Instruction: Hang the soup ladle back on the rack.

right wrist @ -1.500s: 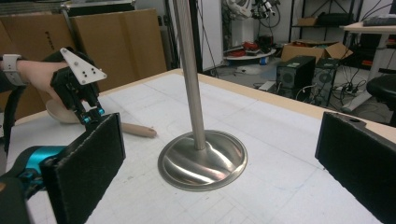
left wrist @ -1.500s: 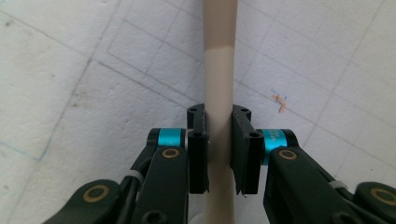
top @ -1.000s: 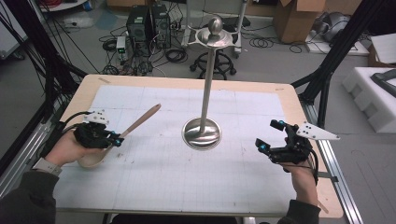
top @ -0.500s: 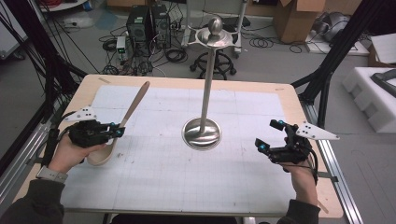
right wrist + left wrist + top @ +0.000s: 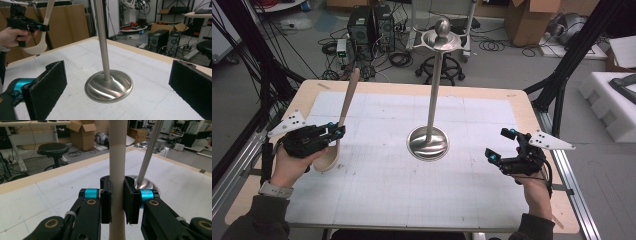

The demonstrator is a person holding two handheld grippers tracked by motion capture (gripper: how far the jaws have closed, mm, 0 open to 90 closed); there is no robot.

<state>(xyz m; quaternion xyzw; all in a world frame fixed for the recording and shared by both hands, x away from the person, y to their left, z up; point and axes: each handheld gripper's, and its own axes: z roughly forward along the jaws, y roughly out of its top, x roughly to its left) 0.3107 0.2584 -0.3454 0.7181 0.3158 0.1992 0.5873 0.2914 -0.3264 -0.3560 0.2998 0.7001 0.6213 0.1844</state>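
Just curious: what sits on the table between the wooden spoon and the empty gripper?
The metal stand, seen in the high view, between the wooden spoon and right gripper.

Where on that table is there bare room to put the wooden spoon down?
Bare mat lies between the left claw holding the wooden spoon and the metal stand, and along the near edge. Crowded: the stand's base at centre.

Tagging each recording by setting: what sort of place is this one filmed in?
Most likely a lab or workshop, not a home. Desktop computer towers with loose cables sit on the floor, cardboard boxes stand behind, and the gridded table stands between black frame struts.
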